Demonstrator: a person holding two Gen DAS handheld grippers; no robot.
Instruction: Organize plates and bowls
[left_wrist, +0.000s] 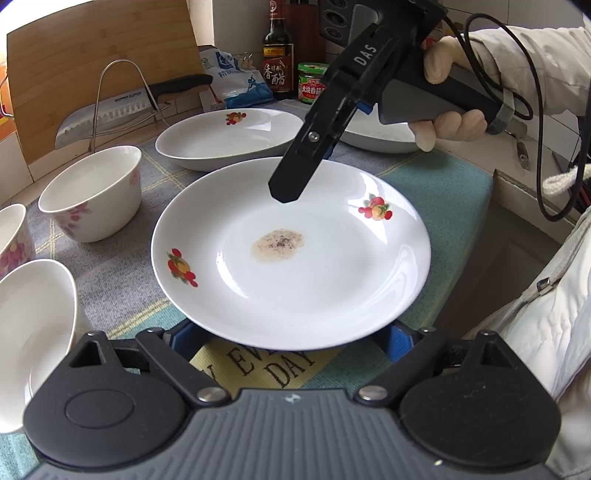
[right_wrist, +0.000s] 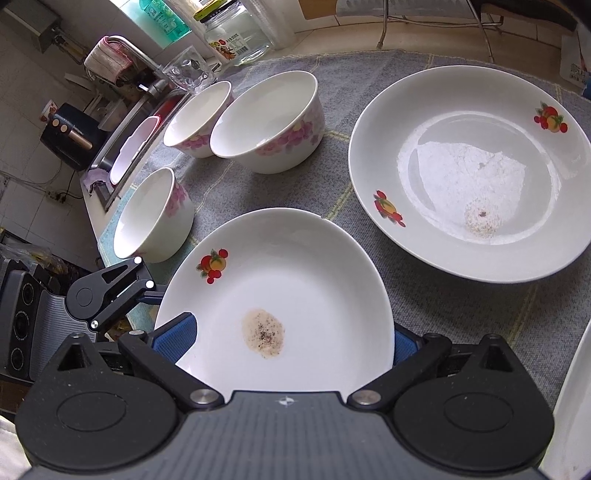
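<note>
A white plate (left_wrist: 291, 254) (right_wrist: 295, 295) with fruit prints and a brown stain in its middle is tilted above the mat (left_wrist: 110, 273). My left gripper (left_wrist: 284, 338) (right_wrist: 147, 291) is open, its blue pads (left_wrist: 177, 336) tucked under the plate's near rim. My right gripper (right_wrist: 288, 343) (left_wrist: 286, 192) is rolled and wide open over the far rim. One of its pads (right_wrist: 177, 339) lies over the plate and the other sits behind it. I cannot tell which fingers carry the plate. A deeper plate (right_wrist: 469, 173) (left_wrist: 229, 136) and three flowered bowls (right_wrist: 266, 122) (right_wrist: 197, 118) (right_wrist: 151, 218) stand on the mat.
Another white dish (left_wrist: 376, 136) lies behind the right gripper, which a hand (left_wrist: 450, 122) holds. A knife (left_wrist: 110, 110) on a wire rack, a cutting board (left_wrist: 92, 55) and sauce bottles (left_wrist: 277, 62) line the back. A sink (right_wrist: 133, 147), a glass (right_wrist: 190, 74) and a jar (right_wrist: 236, 37) border the bowls.
</note>
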